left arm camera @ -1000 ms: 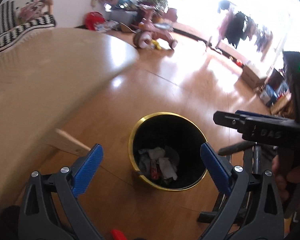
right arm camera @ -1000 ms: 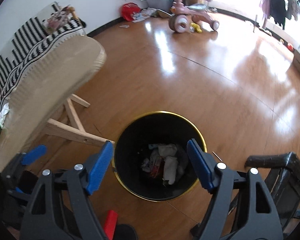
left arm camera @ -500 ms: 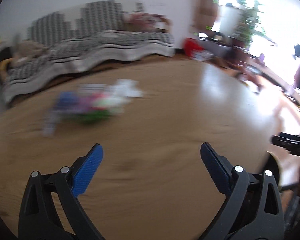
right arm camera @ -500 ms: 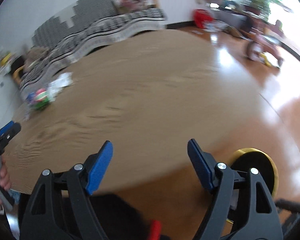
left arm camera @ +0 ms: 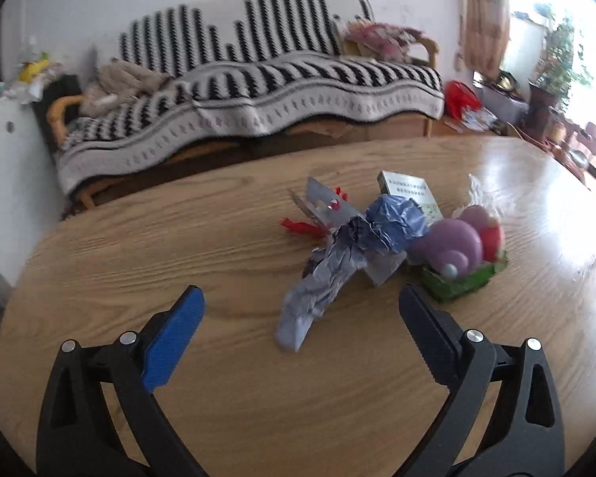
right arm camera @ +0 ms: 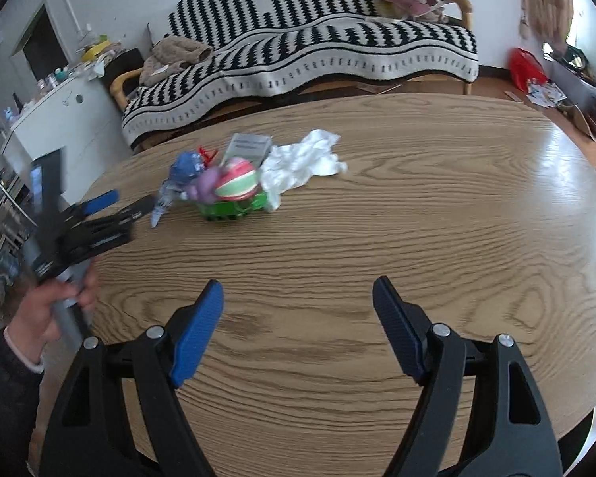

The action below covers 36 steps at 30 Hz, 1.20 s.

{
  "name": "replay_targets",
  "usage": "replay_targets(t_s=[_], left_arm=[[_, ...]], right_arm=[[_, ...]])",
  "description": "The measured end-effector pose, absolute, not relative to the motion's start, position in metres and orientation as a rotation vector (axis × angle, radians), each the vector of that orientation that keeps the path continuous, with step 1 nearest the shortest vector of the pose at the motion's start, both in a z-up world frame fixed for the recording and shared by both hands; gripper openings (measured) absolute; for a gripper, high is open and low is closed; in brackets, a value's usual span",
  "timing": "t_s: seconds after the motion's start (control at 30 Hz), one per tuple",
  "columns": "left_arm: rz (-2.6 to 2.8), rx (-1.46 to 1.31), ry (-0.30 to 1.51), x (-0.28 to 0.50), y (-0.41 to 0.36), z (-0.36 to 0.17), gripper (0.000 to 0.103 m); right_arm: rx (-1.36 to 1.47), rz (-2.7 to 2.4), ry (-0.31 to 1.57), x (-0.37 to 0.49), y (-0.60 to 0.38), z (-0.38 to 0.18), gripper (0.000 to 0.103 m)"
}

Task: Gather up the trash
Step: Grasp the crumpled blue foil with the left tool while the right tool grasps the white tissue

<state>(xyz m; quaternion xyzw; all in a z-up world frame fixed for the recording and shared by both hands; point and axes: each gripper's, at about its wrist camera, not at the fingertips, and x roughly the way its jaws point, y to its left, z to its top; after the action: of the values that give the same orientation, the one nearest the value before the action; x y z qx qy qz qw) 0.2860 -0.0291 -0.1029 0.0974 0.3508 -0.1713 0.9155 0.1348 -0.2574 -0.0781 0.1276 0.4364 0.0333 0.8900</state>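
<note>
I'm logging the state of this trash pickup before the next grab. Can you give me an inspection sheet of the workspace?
Surface: oval wooden table, mostly bare.
Job's things: crumpled blue wrapper, white tissue, small printed box, red scraps, green basket with round toys, all clustered.
Clutter: nothing seen.
Grippers: left gripper and right gripper both open, empty.
Cables: nothing seen.
Surroundings: striped sofa, white cabinet.

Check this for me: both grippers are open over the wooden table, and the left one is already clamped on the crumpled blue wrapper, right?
Not quite. The left gripper is open too, holding nothing; the crumpled blue wrapper lies loose on the wooden table ahead of its fingers, as the left wrist view shows. The right gripper is open.
</note>
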Motion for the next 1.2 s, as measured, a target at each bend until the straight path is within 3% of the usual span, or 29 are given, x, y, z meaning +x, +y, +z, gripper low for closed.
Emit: replay_targets(t_s=[0.13, 0.2, 0.3, 0.33, 0.37, 0.5, 0.77, 0.8, 0.83, 0.87, 0.93, 1.2], left_arm=[[-0.377, 0.250, 0.751, 0.306, -0.041, -0.119, 0.095], [-0.398, 0.237, 0.781, 0.311, -0.040, -0.123, 0.088], [-0.427, 0.196, 0.788, 0.314, -0.038, -0.123, 0.051], [-0.428, 0.192, 0.810, 0.313, -0.037, -0.126, 0.027], [-0.416, 0.183, 0.845, 0.315, -0.035, -0.132, 0.021], [-0.402, 0.034, 0.892, 0.310, -0.023, -0.136, 0.020], [-0.323, 0.021, 0.892, 0.275, -0.026, -0.138, 0.019], [-0.309, 0.035, 0.891, 0.272, -0.028, -0.139, 0.019], [-0.290, 0.035, 0.891, 0.267, -0.029, -0.138, 0.019], [-0.277, 0.029, 0.893, 0.264, -0.028, -0.138, 0.019], [-0.262, 0.034, 0.892, 0.256, -0.027, -0.138, 0.019], [-0.231, 0.044, 0.890, 0.220, -0.028, -0.138, 0.019]], right_arm=[[0.247, 0.069, 0.933, 0.143, -0.255, -0.087, 0.075], [0.241, 0.062, 0.934, 0.153, -0.256, -0.088, 0.075], [0.239, 0.059, 0.927, 0.179, -0.255, -0.085, 0.075], [0.249, 0.063, 0.926, 0.191, -0.255, -0.084, 0.075], [0.262, 0.054, 0.923, 0.207, -0.255, -0.082, 0.075], [0.339, 0.001, 0.945, 0.259, -0.259, -0.090, 0.075], [0.394, -0.042, 1.104, 0.327, -0.268, -0.137, 0.074], [0.357, -0.042, 1.081, 0.326, -0.267, -0.136, 0.068], [0.346, -0.032, 1.086, 0.324, -0.267, -0.137, 0.042], [0.372, 0.000, 1.082, 0.322, -0.269, -0.136, 0.022], [0.387, 0.005, 1.077, 0.311, -0.275, -0.128, 0.015], [0.387, 0.022, 0.898, 0.203, -0.318, -0.052, 0.014]])
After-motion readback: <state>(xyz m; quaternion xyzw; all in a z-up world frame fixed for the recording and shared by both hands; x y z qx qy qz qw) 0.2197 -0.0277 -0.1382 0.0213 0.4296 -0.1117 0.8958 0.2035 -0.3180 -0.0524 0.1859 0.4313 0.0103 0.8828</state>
